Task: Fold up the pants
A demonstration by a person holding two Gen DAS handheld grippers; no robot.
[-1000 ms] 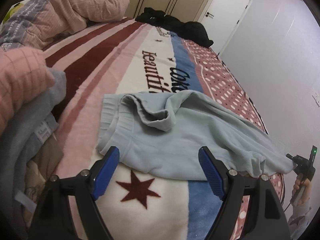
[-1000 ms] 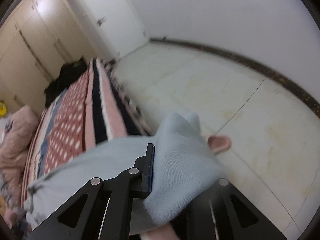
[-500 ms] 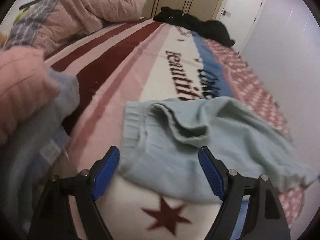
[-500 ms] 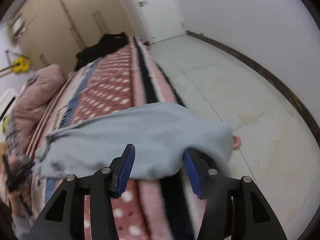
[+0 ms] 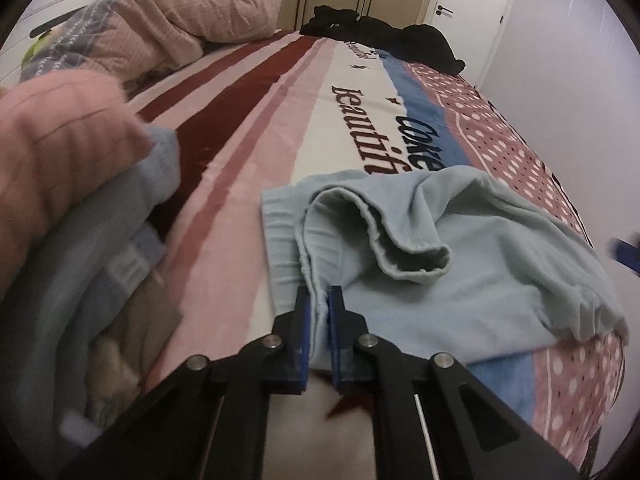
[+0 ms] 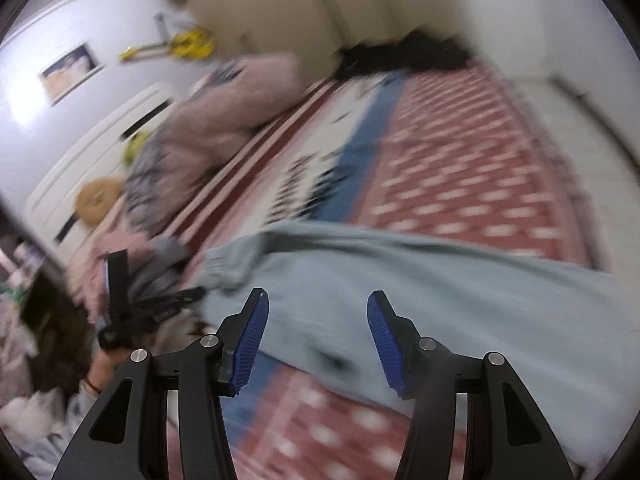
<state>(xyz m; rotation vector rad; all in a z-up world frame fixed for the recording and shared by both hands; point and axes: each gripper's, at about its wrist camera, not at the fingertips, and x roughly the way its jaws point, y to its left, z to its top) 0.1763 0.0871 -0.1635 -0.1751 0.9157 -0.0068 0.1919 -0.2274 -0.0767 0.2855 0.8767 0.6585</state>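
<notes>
Light blue pants (image 5: 460, 280) lie rumpled across the patterned bedspread (image 5: 340, 120), waistband toward the left, one part folded over on top. My left gripper (image 5: 319, 300) is shut on the near edge of the pants by the waistband. In the right wrist view the pants (image 6: 420, 276) stretch across the bed, blurred. My right gripper (image 6: 316, 320) is open and empty just above the pants' near edge. The left gripper (image 6: 152, 304) shows at the left of that view.
A heap of pink and blue clothes (image 5: 72, 208) lies left of the pants. A pink quilt (image 5: 172, 24) and black clothes (image 5: 384, 36) lie at the bed's far end. Wardrobes and a white door (image 5: 472, 4) stand behind. The floor (image 6: 580, 120) runs along the bed's right side.
My left gripper has closed on the pants' edge near the waistband. My right gripper has swung left toward the bed, staying open above the pants.
</notes>
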